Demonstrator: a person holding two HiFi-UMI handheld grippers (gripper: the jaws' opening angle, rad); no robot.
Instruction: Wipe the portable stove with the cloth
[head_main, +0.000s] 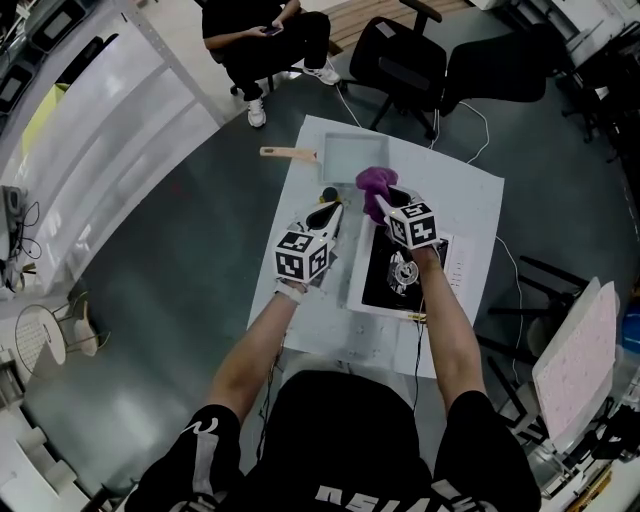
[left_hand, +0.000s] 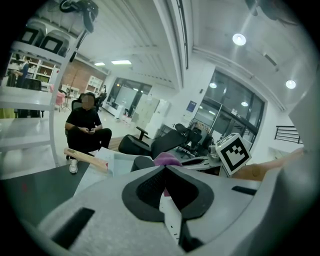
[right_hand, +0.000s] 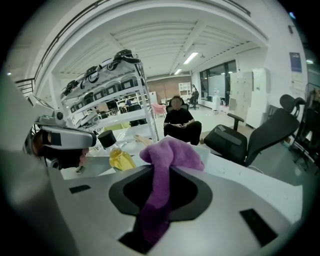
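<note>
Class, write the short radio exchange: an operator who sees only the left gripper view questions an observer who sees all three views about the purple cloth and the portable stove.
Operator: Something purple shows beyond my jaws. Is it held?
Observer: Yes. The right gripper is shut on the purple cloth, which runs down between its jaws.
Operator: Where is the portable stove?
Observer: The head view shows it on the white table, under the right forearm, with the cloth near its far end.
</note>
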